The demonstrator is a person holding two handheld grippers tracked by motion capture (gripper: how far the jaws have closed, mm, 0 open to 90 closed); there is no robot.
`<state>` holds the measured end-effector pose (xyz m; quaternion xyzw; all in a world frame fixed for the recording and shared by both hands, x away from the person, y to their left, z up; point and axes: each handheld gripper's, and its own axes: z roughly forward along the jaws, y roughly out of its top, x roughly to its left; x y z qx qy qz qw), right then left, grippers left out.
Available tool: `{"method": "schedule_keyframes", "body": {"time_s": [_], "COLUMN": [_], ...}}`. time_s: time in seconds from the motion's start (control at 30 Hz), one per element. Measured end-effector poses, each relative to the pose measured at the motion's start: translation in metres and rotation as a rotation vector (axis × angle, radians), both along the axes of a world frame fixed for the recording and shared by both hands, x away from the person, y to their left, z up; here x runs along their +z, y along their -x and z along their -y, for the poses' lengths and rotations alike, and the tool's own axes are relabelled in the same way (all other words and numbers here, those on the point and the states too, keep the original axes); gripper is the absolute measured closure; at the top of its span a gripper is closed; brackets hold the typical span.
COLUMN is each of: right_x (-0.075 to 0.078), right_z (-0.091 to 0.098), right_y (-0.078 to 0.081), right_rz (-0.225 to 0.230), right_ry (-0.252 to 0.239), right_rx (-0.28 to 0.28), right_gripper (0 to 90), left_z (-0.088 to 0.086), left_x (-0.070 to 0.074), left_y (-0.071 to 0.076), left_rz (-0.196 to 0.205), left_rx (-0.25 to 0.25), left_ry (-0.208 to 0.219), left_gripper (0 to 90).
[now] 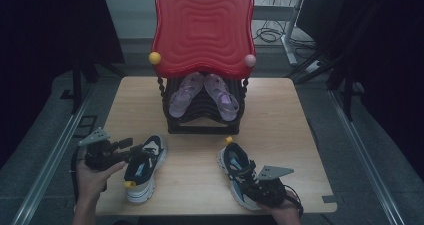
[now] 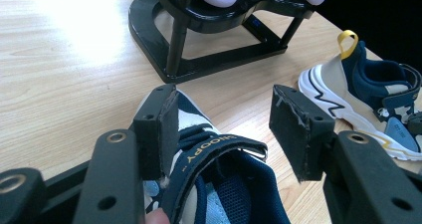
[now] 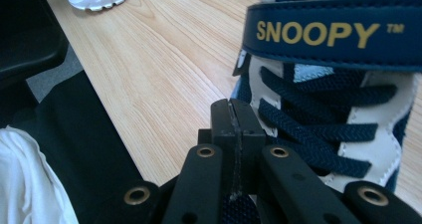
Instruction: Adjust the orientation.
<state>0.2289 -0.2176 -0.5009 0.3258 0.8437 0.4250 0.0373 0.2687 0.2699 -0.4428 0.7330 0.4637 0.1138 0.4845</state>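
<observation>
Two navy, white and beige sneakers with yellow heel loops lie on the wooden table (image 1: pixel 200 160). The left sneaker (image 1: pixel 145 167) has its SNOOPY strap and tongue (image 2: pixel 219 159) between the spread jaws of my left gripper (image 2: pixel 229 124). One pad rests against the strap's side and the other stands apart from it. That gripper (image 1: pixel 136 154) is held at the shoe's left side. My right gripper (image 3: pixel 236 119) is shut with nothing visible between its pads. It hovers over the laces of the right sneaker (image 3: pixel 338 109), low at the right sneaker (image 1: pixel 237 172) near the front edge.
A black shoe rack (image 1: pixel 202 127) stands mid-table and holds a pair of purple sandals (image 1: pixel 182 97). A red wavy panel (image 1: pixel 202 27) with a yellow ball (image 1: pixel 155 58) and a pink ball (image 1: pixel 250 60) rises above it. Bare wood lies between the sneakers.
</observation>
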Motion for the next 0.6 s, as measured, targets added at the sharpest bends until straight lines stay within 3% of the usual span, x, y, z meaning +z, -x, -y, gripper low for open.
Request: {"method": "schedule_keyframes", "body": {"time_s": [0.6], "right_x": [0.002], "right_z": [0.03], "right_y": [-0.004], "right_rz": [0.007], "right_ry": [0.017], "right_rx": [-0.071], "right_gripper": [90.0], "left_z": [-0.001], "left_x": [-0.001], "left_y": [0.0], "left_rz": [-0.002], "left_rx": [0.0], "left_ry": [-0.003], "left_gripper": [45.0]}}
